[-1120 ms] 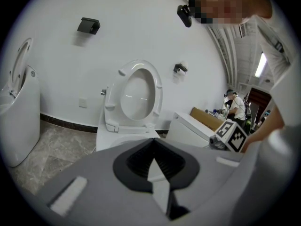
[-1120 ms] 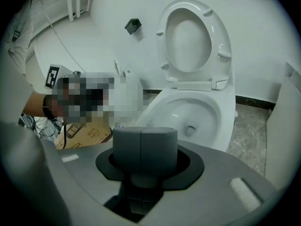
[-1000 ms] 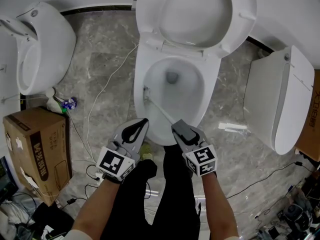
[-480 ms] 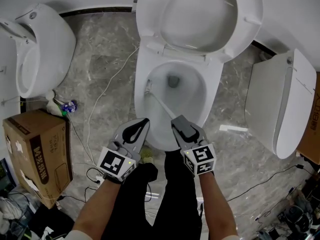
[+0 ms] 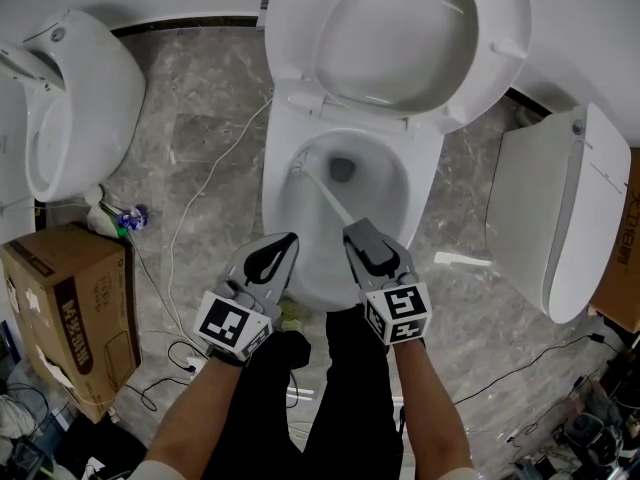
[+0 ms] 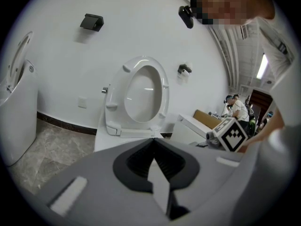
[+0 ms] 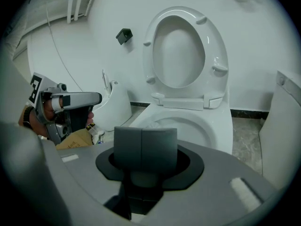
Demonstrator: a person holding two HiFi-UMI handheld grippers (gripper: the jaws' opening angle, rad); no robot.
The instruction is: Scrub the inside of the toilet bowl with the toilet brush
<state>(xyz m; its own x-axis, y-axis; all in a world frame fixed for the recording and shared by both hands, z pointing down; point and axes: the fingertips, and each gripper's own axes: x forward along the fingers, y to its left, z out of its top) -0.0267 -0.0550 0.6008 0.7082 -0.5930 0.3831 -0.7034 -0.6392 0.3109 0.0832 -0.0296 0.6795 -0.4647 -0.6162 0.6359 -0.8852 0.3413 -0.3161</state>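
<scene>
The toilet brush [image 5: 325,200] had slid farther back along the left wall of the toilet bowl [image 5: 425,183]. The left gripper [image 5: 288,240] hung clenched and empty beside the rim. The right gripper [image 5: 356,232] clamped the handle, whose shaft slanted forward-left into the bowl.

White toilet bowl [image 5: 272,158], pale toilet brush [image 5: 320,196]. Floor [image 5: 210,118] grey, veined marble pattern. Left gripper [image 5: 288,240] and right gripper [image 5: 352,230] grey, cubes black-and-white squares. Cardboard box [image 5: 60,278] brown, black print. Trousers [image 5: 340,398] black.
</scene>
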